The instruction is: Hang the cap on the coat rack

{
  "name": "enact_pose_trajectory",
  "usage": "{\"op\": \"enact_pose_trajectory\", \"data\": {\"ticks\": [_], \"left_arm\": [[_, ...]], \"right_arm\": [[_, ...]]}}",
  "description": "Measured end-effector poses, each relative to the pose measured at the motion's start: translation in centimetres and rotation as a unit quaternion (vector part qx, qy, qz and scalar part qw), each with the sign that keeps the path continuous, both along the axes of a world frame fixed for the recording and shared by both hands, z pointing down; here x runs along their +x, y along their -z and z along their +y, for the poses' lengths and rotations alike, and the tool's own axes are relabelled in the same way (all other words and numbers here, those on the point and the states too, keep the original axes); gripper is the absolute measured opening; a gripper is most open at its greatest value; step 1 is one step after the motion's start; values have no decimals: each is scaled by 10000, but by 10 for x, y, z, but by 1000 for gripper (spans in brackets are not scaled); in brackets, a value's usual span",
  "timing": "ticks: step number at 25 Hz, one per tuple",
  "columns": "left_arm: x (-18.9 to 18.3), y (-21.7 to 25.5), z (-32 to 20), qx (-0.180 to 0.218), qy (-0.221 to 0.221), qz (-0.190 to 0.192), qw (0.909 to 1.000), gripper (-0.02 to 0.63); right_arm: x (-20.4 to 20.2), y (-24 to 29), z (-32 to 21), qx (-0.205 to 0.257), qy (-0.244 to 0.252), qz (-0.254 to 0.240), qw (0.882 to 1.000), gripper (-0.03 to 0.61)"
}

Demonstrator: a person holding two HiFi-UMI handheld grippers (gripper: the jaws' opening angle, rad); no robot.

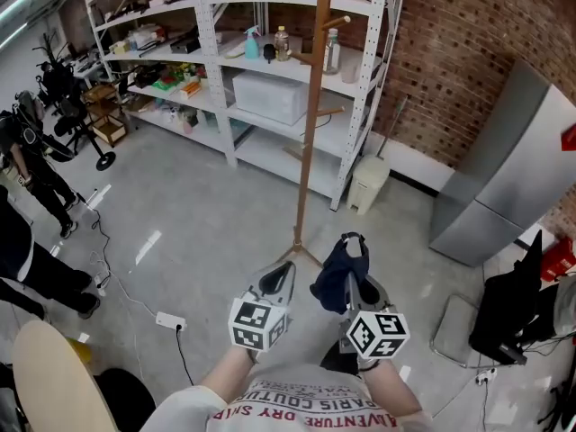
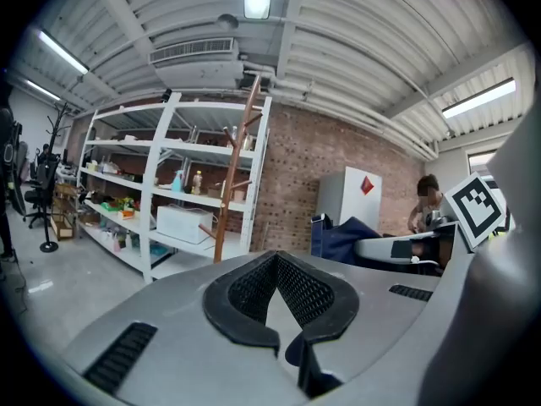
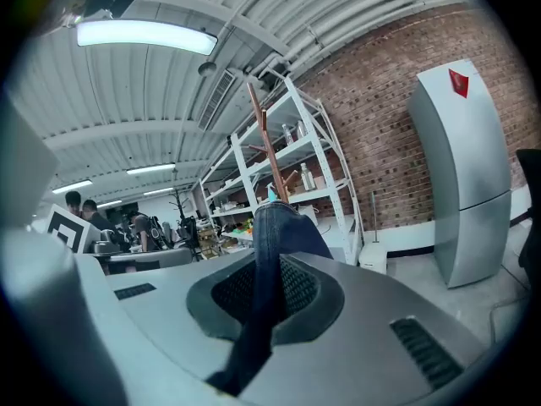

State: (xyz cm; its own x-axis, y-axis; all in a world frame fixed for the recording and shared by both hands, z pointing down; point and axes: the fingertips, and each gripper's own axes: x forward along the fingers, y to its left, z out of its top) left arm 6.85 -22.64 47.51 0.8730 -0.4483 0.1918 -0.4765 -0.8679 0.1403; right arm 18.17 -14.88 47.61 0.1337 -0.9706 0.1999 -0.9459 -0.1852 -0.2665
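Near the person, low in the head view, the cap (image 1: 340, 268) hangs as a dark blue bundle from the right gripper (image 1: 353, 279), off the floor and well short of the coat rack (image 1: 309, 124). The right gripper view shows what holds it. The jaws are pinched narrow on a fold of the cap's denim-like cloth, which runs up between the pads and flops over beyond their tips. Gripping one edge leaves the rest loose, probably so that an opening can be dropped over a peg. Just to its left, the left gripper (image 1: 281, 275) has its jaws closed together with nothing between them. It looks free to help, beside the load and not sharing it.

Farther off, the wooden coat rack stands upright on splayed feet in front of the white shelving (image 1: 212, 70). Its short pegs angle upward along its upper part, and those that show are bare. I judge the cap must be carried far and lifted high to reach one.

On the shelves behind the pole sit a white lidded box (image 1: 268, 97), its contents hidden, a blue spray bottle (image 1: 251, 43) and two other bottles. At the shelving's right foot is a small white bin (image 1: 367, 183) with its lid down, so what it holds cannot be told. Far right stands a grey cabinet (image 1: 499, 178), shut.
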Motion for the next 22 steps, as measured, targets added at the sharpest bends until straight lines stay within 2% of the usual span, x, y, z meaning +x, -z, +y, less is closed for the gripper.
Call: {"op": "enact_pose_trajectory", "data": {"ticks": [6,11,13,17,22], "left_arm": [[50,0,-40,62,483,-47,9988,6],[111,14,-64,442,797,-178,9957,6],[133,17,-74,367,1003,-95,9942,6],[169,24,-92,353,1346,23,9903,6],[191,30,-109,391,1743,40,9839,6]], "right_arm": [[55,-4,-53,4,594,-27,9982,18],[111,3,-94,8,1135,22,9935,18],[133,8,-108,39,1370,77,9905,18],[175,24,-130,192,1763,298,9837,18],[206,47,-154,394,2180,702,9726,18]]}}
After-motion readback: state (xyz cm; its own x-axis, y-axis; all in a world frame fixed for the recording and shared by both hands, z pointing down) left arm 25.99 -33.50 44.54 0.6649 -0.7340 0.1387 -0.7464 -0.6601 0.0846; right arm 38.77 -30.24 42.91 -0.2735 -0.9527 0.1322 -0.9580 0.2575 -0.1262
